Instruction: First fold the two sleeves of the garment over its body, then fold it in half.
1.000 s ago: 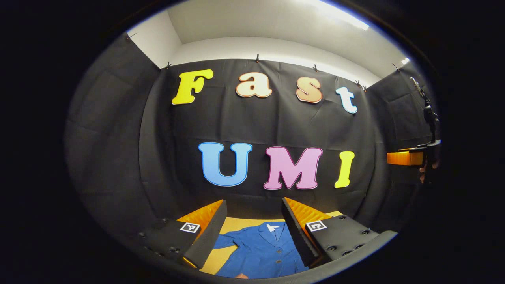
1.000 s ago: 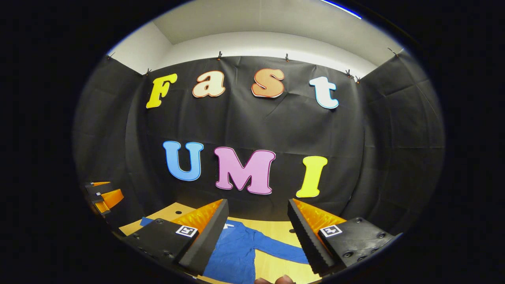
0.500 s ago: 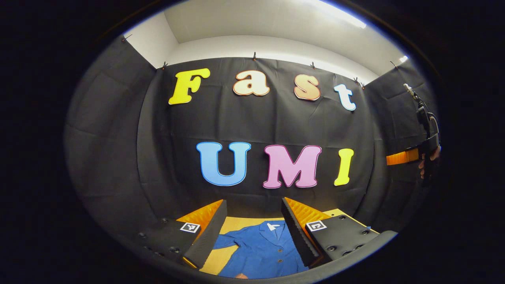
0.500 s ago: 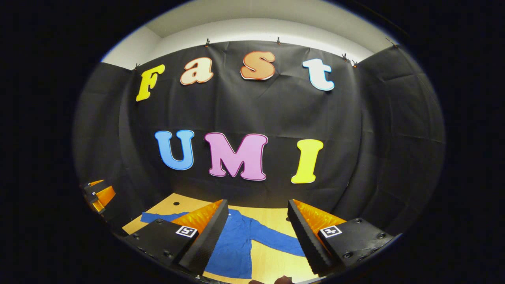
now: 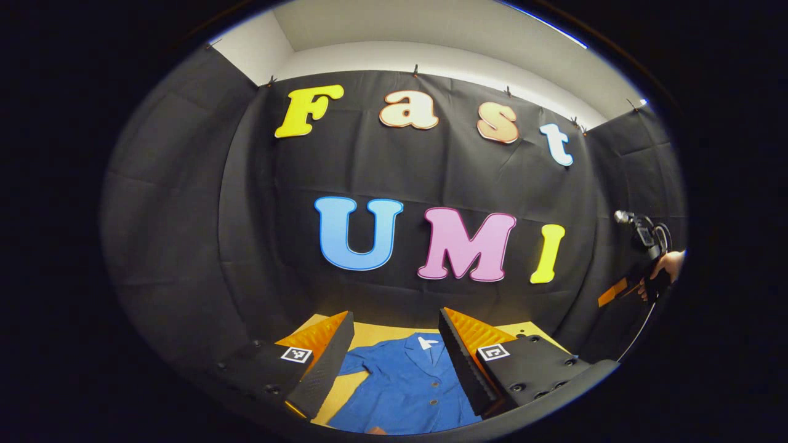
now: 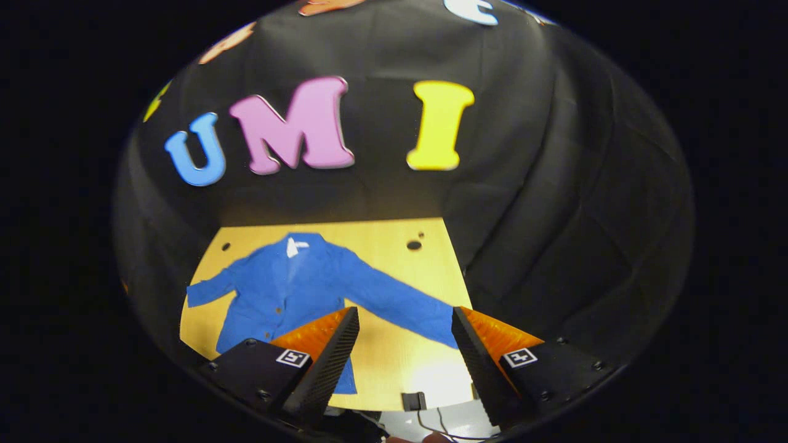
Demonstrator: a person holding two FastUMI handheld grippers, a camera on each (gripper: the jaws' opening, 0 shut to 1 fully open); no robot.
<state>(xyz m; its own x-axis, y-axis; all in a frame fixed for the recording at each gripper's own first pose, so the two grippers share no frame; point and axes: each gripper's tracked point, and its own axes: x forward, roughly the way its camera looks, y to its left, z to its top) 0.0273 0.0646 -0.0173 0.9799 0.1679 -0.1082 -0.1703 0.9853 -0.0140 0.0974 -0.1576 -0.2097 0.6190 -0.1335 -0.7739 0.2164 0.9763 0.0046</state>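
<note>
Booth: black cloth wall (image 6: 554, 184) on three sides, pale ceiling (image 5: 431, 31) above it in your left gripper view. Surface: one light wooden table (image 6: 394, 357), drilled with a few small dark holes (image 6: 414, 245) near its far edge. Item one: a blue garment (image 6: 289, 289), lying flat and face up on the table with its collar toward the wall, a white tag (image 6: 295, 247) at the neck and buttons down the front. Both sleeves are spread out to the sides, neither laid over the body; the one on the right of your right gripper view (image 6: 400, 304) runs out long toward the table's right edge. Item two: your left gripper (image 5: 394, 335), held above the garment's upper front, jaws wide apart with nothing between them. Item three: your right gripper (image 6: 406, 329), held above the near part of the table, jaws likewise wide apart and gripping nothing; the long sleeve's cuff shows in the gap. Your left gripper view also catches your hand (image 5: 668, 264) at the far right.
</note>
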